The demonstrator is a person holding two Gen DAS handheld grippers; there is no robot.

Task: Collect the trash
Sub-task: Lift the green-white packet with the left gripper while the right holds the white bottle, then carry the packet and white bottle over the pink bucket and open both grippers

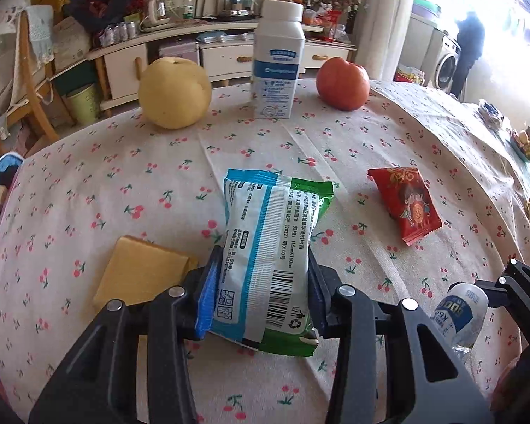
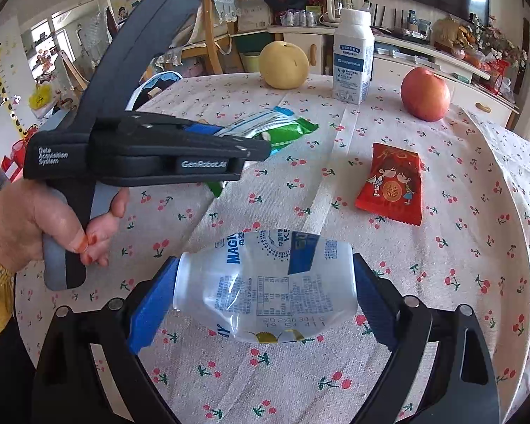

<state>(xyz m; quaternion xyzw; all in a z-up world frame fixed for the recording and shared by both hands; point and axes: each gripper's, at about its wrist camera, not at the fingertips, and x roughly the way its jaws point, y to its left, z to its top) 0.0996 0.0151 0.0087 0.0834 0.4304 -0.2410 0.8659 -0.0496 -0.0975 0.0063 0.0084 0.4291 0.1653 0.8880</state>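
Your left tool holds the wipes packet lengthwise above the counter, your right tool clamps the crushed bottle crosswise, and the red wrapper lies ahead, nearer your right.

On the surface, the pear sits at 11 o'clock, carton at 12, apple at 1, candy packet at 3.

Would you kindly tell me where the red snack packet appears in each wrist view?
Left wrist view: red snack packet lies right of centre on the tablecloth.
Right wrist view: red snack packet lies right of centre, nearer the middle.
Shared landmark: white milk bottle, standing behind.
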